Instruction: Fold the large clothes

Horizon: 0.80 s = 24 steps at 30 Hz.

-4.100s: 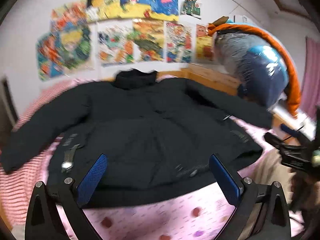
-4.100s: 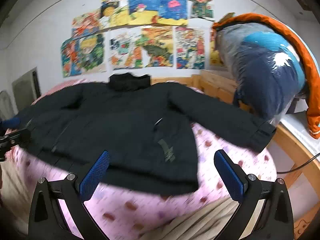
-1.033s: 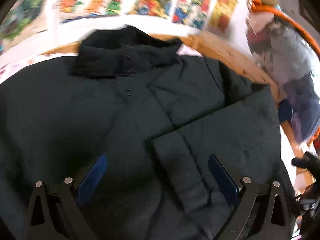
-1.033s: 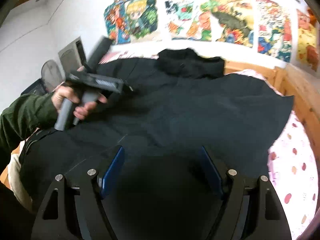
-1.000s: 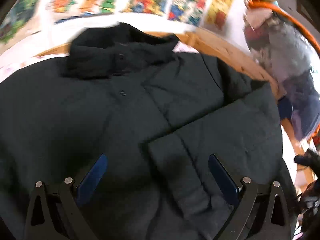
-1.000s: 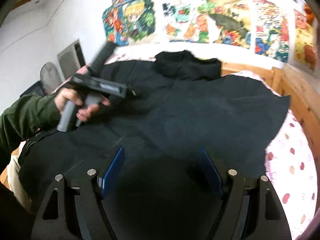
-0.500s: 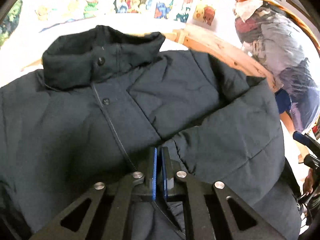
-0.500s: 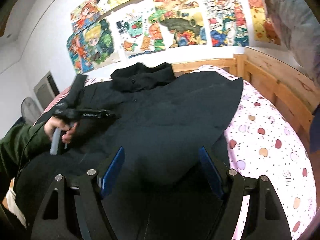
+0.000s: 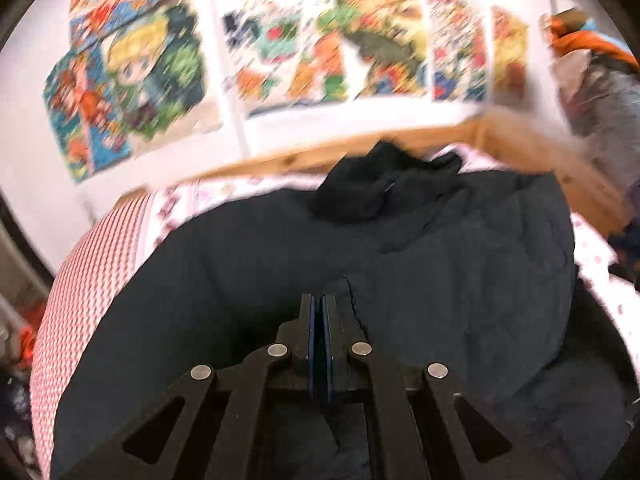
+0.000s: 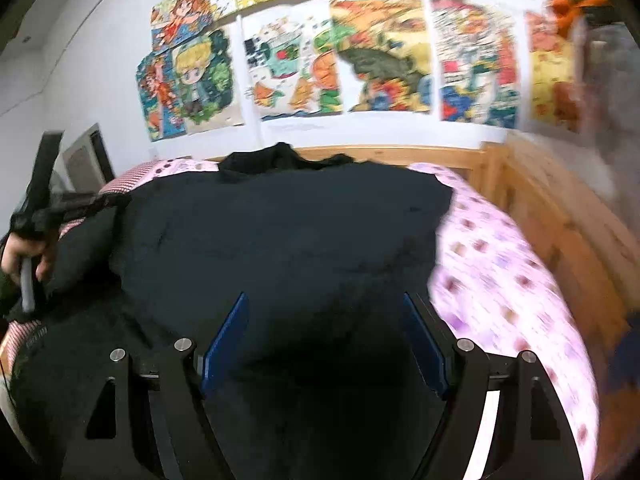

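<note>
Left gripper (image 9: 319,320) jaws closed, right gripper (image 10: 324,340) jaws apart

Black jacket (image 10: 280,240) spread over pink patterned bedsheet (image 10: 500,272), collar toward the wooden bed frame (image 10: 400,154). Right gripper (image 10: 324,340) low over the jacket's near part, blue pads apart, dark fabric between them; contact unclear. At left edge a hand (image 10: 20,256) holds the left gripper (image 10: 112,200), its tip at a raised jacket fold. Cartoon posters (image 10: 340,60) on wall.
</note>
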Each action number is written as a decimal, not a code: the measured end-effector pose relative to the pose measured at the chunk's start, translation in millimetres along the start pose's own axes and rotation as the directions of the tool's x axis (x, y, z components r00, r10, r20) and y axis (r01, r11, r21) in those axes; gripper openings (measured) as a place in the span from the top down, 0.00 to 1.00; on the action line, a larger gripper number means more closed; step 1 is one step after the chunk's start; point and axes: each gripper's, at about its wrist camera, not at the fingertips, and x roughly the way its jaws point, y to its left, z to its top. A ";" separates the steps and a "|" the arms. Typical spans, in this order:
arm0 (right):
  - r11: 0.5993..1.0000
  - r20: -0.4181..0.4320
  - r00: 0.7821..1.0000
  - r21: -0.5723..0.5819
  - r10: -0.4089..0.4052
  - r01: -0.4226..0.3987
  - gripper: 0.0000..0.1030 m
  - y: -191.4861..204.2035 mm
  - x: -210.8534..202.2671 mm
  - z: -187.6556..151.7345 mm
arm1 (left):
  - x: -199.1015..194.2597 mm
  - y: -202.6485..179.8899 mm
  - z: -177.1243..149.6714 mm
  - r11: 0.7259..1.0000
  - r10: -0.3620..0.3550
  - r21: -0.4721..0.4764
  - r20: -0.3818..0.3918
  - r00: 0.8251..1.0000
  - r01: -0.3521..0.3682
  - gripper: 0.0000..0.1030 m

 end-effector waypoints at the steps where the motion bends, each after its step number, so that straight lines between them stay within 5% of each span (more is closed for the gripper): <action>1: 1.000 -0.019 1.000 -0.002 0.011 -0.011 0.30 1.0 14.3 8.8 | 8.6 3.2 -2.8 1.000 0.022 -0.003 -0.027 0.999 -0.022 0.96; 5: 0.998 -0.171 0.984 -0.033 0.055 -0.062 0.30 11.9 96.8 31.9 | 54.8 10.2 -15.6 0.995 0.103 0.021 -0.101 0.990 -0.102 0.96; 10: 0.992 -0.339 0.938 -0.127 -0.068 0.026 0.30 24.7 185.0 9.0 | 95.0 20.1 -28.6 0.988 0.156 0.028 -0.175 0.972 -0.154 0.96; 14: 0.988 -0.351 0.932 -0.149 -0.088 0.037 0.27 29.4 199.4 -5.4 | 93.9 23.6 -31.1 0.992 0.122 0.003 -0.166 0.979 -0.124 0.95; 19: 0.988 -0.295 0.951 -0.147 -0.095 0.053 0.25 38.1 172.5 -5.3 | 52.0 34.0 -31.0 0.998 -0.027 -0.054 -0.025 0.999 0.025 0.91; 21: 0.988 -0.243 0.966 -0.146 -0.089 0.055 0.13 45.5 151.5 -3.4 | 27.8 40.2 -32.9 0.995 -0.072 -0.073 0.016 0.997 0.073 0.74; 24: 0.983 -0.154 0.986 -0.178 -0.061 0.033 0.04 71.8 115.0 6.9 | -15.6 52.7 -42.8 0.984 -0.106 -0.133 0.114 0.988 0.121 0.17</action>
